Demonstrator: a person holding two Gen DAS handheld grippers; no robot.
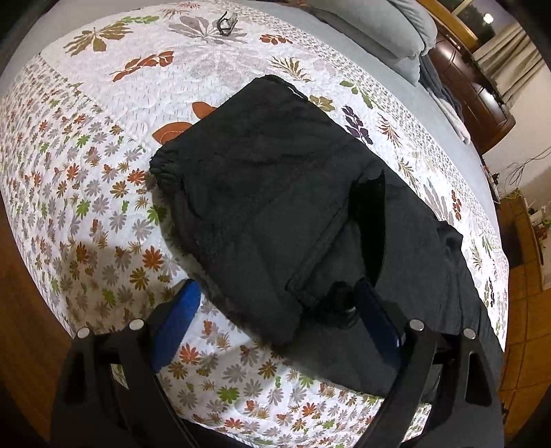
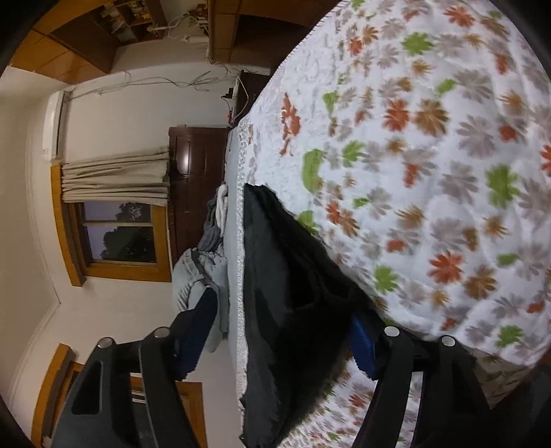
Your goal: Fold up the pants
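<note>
At the bottom of the left wrist view the left tongs stand wide open, blue pads well apart, with the near edge of the black pants lying between them but not pinched. In the right wrist view, which is rolled sideways, the right tongs also have their blue pads spread wide; dark cloth of the pants fills the gap between them, and whether either pad presses on it cannot be told. The pants lie on the floral quilt of the bed, already doubled into a thick, roughly rectangular bundle in the middle of the left frame, its gathered waistband toward centre left, and a single layer trails out to the lower right. The judgement here is that one fold has been laid and both tongs are free of it or about to regrip, so the next move calls for closing on the trailing part at lower right and carrying it over the bundle, keeping the edges square. Farther off, a pair of glasses rests on the quilt at top centre, and a grey pillow sits at upper right. No brand, label or legible writing shows anywhere.
</note>
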